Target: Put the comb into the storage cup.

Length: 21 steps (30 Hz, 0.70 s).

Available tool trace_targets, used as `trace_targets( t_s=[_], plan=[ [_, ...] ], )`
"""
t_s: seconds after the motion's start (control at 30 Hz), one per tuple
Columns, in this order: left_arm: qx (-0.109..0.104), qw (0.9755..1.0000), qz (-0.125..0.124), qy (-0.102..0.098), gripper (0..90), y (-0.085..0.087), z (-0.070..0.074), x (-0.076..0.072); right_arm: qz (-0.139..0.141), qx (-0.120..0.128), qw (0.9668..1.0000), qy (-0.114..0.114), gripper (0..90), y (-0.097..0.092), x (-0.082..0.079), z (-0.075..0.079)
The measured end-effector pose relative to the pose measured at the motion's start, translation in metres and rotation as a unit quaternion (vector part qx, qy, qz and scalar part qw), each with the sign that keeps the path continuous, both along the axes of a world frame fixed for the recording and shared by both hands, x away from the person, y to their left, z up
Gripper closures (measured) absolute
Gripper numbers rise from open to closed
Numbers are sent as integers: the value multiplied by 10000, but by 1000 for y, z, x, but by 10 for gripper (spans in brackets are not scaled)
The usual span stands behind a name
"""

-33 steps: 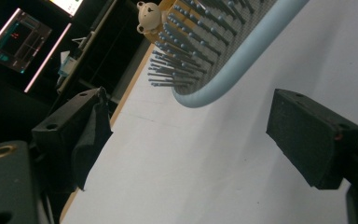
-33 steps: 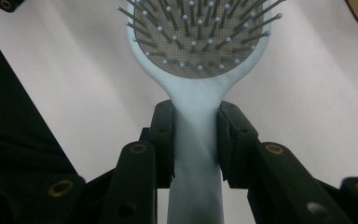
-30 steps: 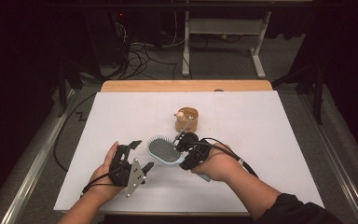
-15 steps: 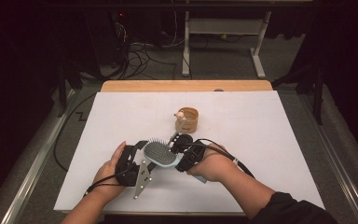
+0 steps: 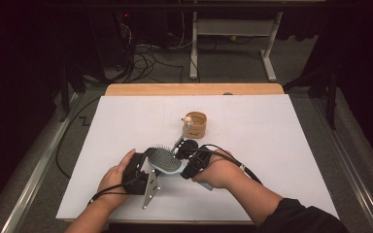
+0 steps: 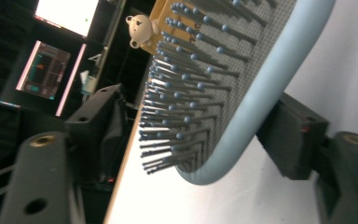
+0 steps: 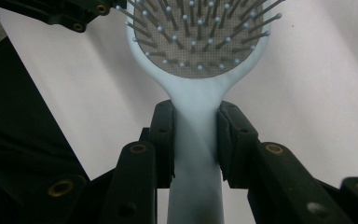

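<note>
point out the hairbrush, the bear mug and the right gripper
hairbrush (image 5: 165,159), high view, on its bristle pad
bear mug (image 5: 197,124), high view, on its tan wall
right gripper (image 7: 196,140), right gripper view, between its fingertips at the handle

Overhead light falls hard on my white sheet-covered desk (image 5: 281,145), which reads bright but not blown out; the room around it is near black, with only faint detail in the floor cables. My hands cast soft, short shadows. The high view is a bit soft and grainy. In the left claw view the pale blue oval pin-bristle hairbrush (image 6: 242,93) is sharp near its rim, while the two glowing monitor screens (image 6: 46,70) behind are blurred. The right claw view is mildly hazy, with soft diagonal shadow bands across the sheet.
</note>
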<state>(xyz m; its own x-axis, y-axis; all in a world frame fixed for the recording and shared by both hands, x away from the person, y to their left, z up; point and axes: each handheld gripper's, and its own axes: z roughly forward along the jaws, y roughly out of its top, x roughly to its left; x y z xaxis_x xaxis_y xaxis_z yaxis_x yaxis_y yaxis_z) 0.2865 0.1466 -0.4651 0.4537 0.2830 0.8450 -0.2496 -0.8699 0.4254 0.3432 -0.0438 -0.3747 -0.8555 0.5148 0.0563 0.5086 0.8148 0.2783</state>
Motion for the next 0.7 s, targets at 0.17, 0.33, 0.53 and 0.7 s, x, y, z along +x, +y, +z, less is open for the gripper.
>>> trace_targets(
  t_s=[0.17, 0.33, 0.53, 0.7],
  plan=[
    [109, 9997, -26, -221, 367, -1, -2, -2, -27, 85, 9999, 55, 714, 1, 0, 3],
    [263, 9988, -42, -409, 410, -3, -3, -4, -54, 106, 9999, 62, 714, 0, 1, 4],
    [397, 9979, -82, -501, 461, -4, -6, -6, -69, 112, 9999, 95, 713, 0, 2, 4],
    [562, 9964, -137, -615, 510, -5, -9, -7, -78, 87, 9999, 120, 712, 0, 2, 4]
  ],
)
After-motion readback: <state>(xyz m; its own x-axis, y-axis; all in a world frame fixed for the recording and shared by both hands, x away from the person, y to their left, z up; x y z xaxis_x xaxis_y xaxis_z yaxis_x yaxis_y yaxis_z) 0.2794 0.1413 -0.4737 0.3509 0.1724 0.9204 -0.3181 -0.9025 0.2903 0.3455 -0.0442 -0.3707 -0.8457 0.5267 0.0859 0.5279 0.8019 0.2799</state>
